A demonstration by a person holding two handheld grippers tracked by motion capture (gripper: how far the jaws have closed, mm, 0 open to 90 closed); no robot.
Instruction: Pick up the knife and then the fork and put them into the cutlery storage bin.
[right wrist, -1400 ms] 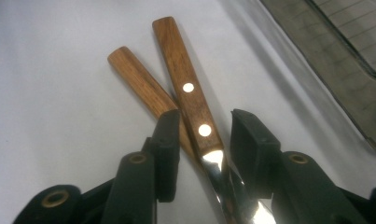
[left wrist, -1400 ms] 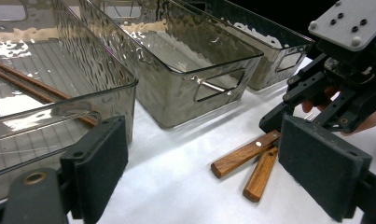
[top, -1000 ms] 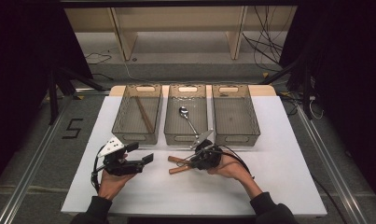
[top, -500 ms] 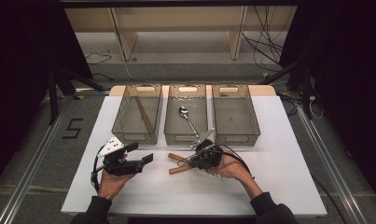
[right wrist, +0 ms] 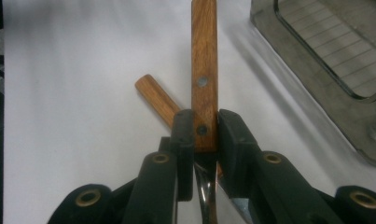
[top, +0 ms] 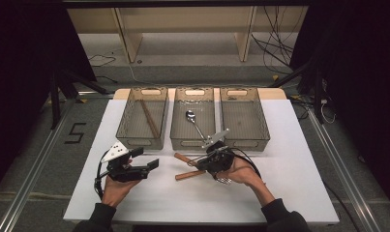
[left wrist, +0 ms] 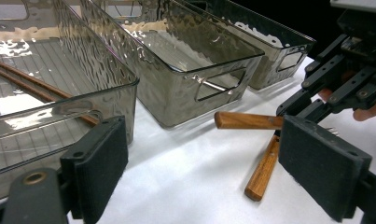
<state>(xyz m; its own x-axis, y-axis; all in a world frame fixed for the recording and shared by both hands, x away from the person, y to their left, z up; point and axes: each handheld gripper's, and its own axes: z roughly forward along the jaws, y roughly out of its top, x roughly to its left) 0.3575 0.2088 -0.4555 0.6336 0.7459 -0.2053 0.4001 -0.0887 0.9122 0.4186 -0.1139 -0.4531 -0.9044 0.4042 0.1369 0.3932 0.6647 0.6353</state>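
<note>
White covering was spread over the surface (top: pixel 289 145), which was set in a dark room with a pale wooden shelf frame and loose cables on the floor behind it. Three clear plastic bins were lined up side by side toward the far edge. Two brown sticks lay slanted in the left bin (top: pixel 143 118), a metal spoon (top: pixel 194 123) lay in the middle bin (top: pixel 194 119), and the right bin (top: pixel 243 117) was seen to its right.

Two wooden-handled utensils were crossed on the surface just in front of the middle bin. The first wooden handle (right wrist: pixel 204 70) was clamped near its metal end between the pads of the right gripper (right wrist: pixel 205 135), which was held in the person's right hand (top: pixel 241 171) and pointed toward the left side of the surface. In the right gripper view, two rivets were seen on that handle, and shiny metal continued back between the jaws. The second wooden handle (right wrist: pixel 157 100) lay beneath it at an angle, resting on the surface; whether the two touched could not be told.

The left gripper (top: pixel 145 158) was held in the left hand (top: pixel 114 186), near the front left, well apart from the utensils. Its jaws were spread wide with nothing between them, and were aimed toward the crossed handles.
</note>
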